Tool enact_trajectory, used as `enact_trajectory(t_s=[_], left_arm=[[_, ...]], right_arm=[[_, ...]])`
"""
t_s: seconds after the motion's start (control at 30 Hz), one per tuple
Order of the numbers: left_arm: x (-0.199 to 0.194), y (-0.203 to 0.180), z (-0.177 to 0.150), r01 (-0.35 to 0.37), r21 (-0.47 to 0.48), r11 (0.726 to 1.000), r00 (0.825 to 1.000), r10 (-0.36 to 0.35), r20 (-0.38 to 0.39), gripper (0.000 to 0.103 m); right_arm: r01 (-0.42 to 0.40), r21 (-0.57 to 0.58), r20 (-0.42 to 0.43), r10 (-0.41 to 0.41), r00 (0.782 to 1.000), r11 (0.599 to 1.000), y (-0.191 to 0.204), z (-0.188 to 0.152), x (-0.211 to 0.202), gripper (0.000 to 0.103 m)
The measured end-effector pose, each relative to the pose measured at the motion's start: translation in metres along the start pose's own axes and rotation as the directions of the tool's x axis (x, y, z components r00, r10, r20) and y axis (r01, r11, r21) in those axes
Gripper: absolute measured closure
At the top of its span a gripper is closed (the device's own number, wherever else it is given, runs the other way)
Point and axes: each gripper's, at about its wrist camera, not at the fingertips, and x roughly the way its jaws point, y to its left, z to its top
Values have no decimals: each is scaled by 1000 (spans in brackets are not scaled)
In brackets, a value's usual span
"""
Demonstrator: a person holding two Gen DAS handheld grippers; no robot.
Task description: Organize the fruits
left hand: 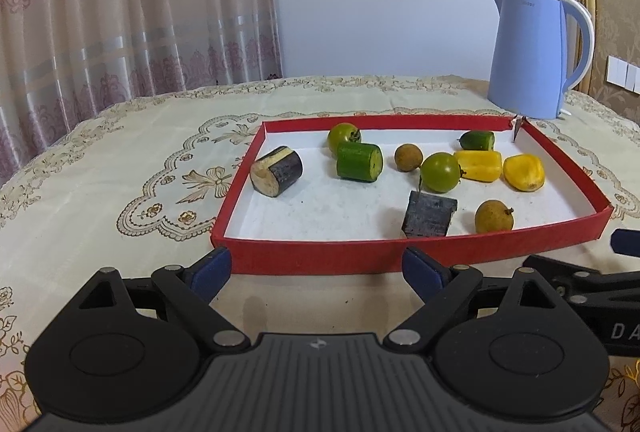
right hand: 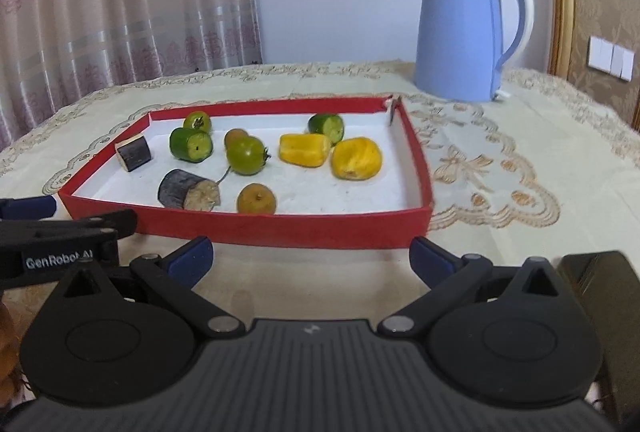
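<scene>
A: What lay in the shallow red cardboard tray (left hand: 304,259) on the bench?
B: 2 round green tomatoes (left hand: 440,172), 2 cut green cucumber chunks (left hand: 359,162), 2 yellow pepper pieces (left hand: 523,172), 2 brown longans (left hand: 494,216) and 2 dark-skinned stubs (left hand: 276,171), all scattered apart.
A: And the tongs?
B: The left tongs (left hand: 316,268) and right tongs (right hand: 310,256) both gaped wide before the tray, gripping nothing.

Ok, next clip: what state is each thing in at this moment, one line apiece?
Left gripper: jaws open, holding nothing.
Right gripper: jaws open, holding nothing.
Red tray: on the tablecloth, holding all the produce.
Green tomatoes: loose in the tray.
Yellow pepper pieces: side by side, in the tray.
Blue kettle: upright, lid shut, behind the tray.
</scene>
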Motion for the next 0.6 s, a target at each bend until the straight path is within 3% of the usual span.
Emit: enact_trajectory(t_s=[0.23,0.47,0.6], left_arm=[[1,2,-1,-11,-5,1000,1000,11,2,10],[1,1,-2,-40,23,999,999,39,9,10],[4,0,-3,-34,28,999,999,34,-5,10]], right_arm=[[-44,-15,-17,44,999,999,7,-2,8,0],[8,-53,-14,-9,1000,999,8,-1,9,0],[-12,-57,-37,10,999,998,10,-2,13,0]])
